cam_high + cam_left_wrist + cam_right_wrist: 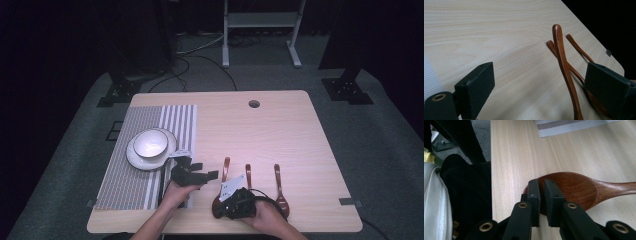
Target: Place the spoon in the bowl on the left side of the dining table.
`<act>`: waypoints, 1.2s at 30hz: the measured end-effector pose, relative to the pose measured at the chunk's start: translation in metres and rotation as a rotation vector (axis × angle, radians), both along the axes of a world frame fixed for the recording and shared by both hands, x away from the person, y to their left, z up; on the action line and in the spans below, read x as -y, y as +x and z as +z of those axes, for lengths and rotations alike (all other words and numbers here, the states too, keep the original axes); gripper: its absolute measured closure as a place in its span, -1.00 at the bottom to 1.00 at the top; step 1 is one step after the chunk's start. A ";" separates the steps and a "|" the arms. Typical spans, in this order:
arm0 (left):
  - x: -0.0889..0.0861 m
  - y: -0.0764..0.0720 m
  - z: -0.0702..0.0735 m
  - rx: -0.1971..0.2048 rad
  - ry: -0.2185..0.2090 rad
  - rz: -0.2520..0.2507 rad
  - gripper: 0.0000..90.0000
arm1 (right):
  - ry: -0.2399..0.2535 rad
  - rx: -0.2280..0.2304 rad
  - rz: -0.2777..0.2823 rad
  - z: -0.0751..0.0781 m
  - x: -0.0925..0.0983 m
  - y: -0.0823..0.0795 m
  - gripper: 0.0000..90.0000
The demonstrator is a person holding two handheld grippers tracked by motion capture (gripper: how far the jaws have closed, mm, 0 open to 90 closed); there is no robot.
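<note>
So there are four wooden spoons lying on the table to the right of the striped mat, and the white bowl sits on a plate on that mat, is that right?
Not quite: the high view shows three wooden spoons, not four. They do lie on the table to the right of the striped mat, and the white bowl does sit on a plate on that mat.

Table point(280, 130): light wood, rounded corners, on grey carpet point(385, 135).

Placemat point(150, 120): grey and white stripes. It lies behind the heels of the left gripper point(205, 170) jaws, away from their tips. In the right gripper view its corner point(564, 126) lies well beyond the tips of the right gripper point(542, 192) jaws.

White plate point(134, 160) on the placemat, white bowl point(150, 142) upright on it, both near the left jaws' back end.

Round hole point(254, 104): far table edge, well apart from both jaw pairs.

Grey tab point(608, 52): table edge, beyond the left jaws.

White frame point(262, 20) and cables point(200, 47) on the floor past the table.
</note>
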State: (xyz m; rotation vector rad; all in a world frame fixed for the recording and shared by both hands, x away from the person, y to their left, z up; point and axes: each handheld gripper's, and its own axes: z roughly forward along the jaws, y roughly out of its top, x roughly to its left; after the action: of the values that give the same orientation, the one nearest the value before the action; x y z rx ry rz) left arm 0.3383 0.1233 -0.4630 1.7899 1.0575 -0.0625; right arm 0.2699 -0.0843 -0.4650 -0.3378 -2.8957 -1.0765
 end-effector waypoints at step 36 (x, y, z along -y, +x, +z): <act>0.024 0.010 0.004 -0.045 -0.289 -0.093 0.88 | 0.038 -0.001 -0.007 -0.001 0.014 -0.008 0.35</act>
State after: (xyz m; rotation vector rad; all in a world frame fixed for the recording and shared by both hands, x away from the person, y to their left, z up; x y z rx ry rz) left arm 0.3482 0.0989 -0.4585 1.5791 0.9437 -0.2991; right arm 0.2622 -0.0987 -0.4660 -0.3472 -2.8710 -1.1305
